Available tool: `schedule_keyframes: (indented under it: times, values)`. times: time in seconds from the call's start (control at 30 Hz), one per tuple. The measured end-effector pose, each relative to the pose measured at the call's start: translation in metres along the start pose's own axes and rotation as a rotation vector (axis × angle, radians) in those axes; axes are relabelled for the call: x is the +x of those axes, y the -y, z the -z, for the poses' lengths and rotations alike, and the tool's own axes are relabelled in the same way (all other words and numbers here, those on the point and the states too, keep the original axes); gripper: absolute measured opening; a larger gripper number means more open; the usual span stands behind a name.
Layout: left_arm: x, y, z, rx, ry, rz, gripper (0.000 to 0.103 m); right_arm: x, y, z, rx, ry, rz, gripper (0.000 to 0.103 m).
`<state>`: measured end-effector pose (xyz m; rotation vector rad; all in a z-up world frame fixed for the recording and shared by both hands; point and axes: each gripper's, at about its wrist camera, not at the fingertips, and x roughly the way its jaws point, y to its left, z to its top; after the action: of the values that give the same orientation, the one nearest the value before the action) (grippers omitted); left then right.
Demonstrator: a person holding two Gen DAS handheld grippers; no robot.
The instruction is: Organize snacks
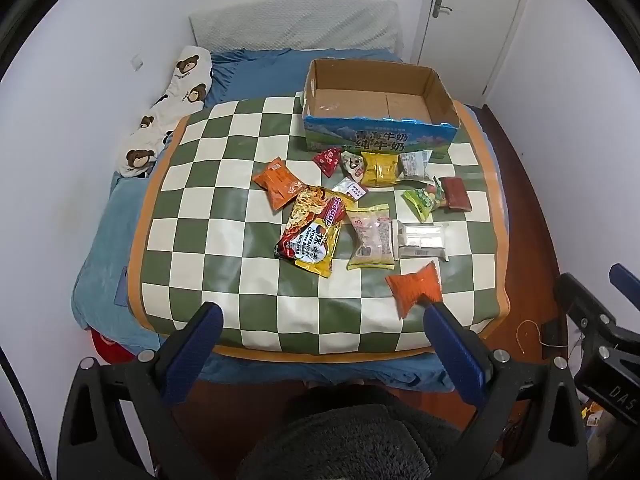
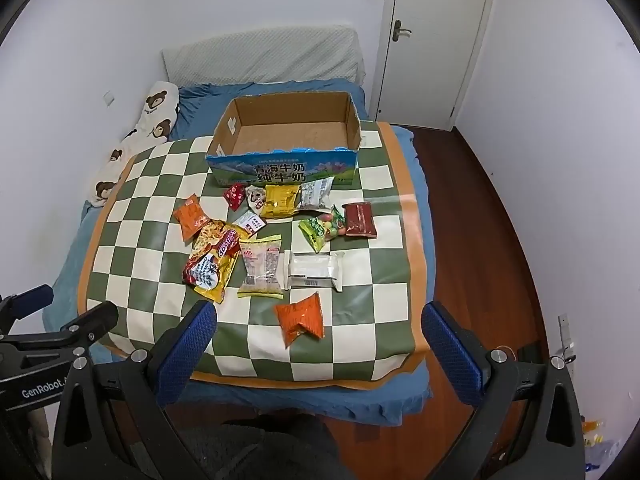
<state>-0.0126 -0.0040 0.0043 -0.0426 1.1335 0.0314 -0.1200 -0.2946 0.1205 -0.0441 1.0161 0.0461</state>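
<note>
Right wrist view — snacks mid-mat, near mat edge bare.

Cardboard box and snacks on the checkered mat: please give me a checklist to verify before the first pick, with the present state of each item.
1. Cardboard box empty and open on top: ok.
2. Left gripper jaws open, nothing held: ok.
3. Right gripper jaws open, nothing held: ok.
4. Orange packet lies nearest, apart from the other snacks: ok.
5. Noodle bag free of neighbours: not ok, it overlaps another orange packet.
6. Checkered mat lies flat on the bed: ok.
</note>
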Motion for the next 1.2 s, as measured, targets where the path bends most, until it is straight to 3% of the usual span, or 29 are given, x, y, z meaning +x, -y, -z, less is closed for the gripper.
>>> schedule_keyframes:
  times: [1.2]
  values:
    - [-0.003, 0.014, -0.001, 0.005, -0.004, 0.002, 0.103, -0.005, 0.000, 0.007, 0.012, -0.006, -0.015, 0.103]
